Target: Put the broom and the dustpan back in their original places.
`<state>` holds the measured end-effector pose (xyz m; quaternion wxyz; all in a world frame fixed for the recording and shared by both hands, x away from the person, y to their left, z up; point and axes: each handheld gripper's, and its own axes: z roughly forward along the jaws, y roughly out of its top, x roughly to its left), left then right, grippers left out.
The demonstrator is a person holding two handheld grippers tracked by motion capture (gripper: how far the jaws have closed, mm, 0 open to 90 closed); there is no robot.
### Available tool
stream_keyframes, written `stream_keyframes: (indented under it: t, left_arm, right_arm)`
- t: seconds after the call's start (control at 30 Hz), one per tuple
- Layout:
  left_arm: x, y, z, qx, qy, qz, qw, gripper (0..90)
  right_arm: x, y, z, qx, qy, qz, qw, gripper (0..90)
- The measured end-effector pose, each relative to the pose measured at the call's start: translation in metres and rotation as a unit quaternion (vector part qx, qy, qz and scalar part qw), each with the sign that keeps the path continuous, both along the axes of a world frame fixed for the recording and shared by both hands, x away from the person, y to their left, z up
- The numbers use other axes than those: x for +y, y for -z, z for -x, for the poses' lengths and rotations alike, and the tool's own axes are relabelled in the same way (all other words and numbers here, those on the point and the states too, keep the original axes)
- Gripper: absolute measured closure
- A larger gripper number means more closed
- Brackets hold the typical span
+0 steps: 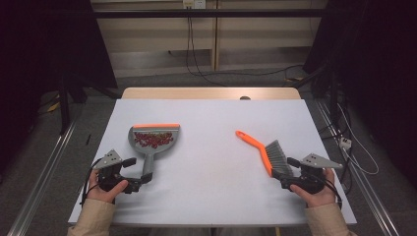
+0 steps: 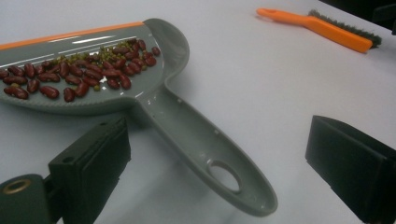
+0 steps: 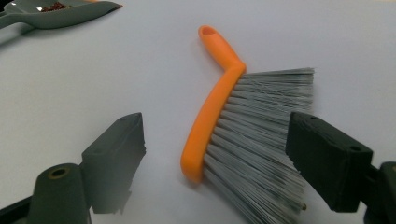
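A grey dustpan [image 1: 153, 140] with an orange lip lies on the white table [image 1: 211, 113], left of centre. It holds several red beans [image 2: 74, 77] mixed with small green ones. My left gripper [image 1: 137, 171] stands open at the end of the pan's handle [image 2: 205, 149], which lies between the jaws without being touched by them. An orange hand brush [image 1: 265, 152] with grey bristles [image 3: 266, 126] lies flat at the right. My right gripper [image 1: 289, 173] is open at the brush's near end, its jaws either side of the brush head and apart from it.
The table's right edge [image 1: 339, 187] runs close to my right hand. Cables trail on the floor [image 1: 359, 147] to the right and behind the table. A wooden board [image 1: 211, 93] shows past the far edge.
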<state>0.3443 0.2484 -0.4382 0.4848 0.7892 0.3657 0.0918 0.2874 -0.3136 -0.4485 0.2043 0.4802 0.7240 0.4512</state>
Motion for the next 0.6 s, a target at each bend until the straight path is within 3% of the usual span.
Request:
stream_keyframes:
  t: [0.3, 0.6]
  left_arm:
    - [0.0051, 0.0023, 0.0066, -0.004, 0.004, -0.002, 1.0, 6.7]
    - [0.0039, 0.0048, 0.006, -0.004, 0.004, -0.004, 1.0, 6.7]
  right_arm:
    - [-0.007, 0.0014, 0.0068, -0.002, 0.006, -0.005, 1.0, 19.3]
    - [-0.0075, 0.004, 0.0064, 0.0, 0.006, 0.007, 1.0, 18.5]
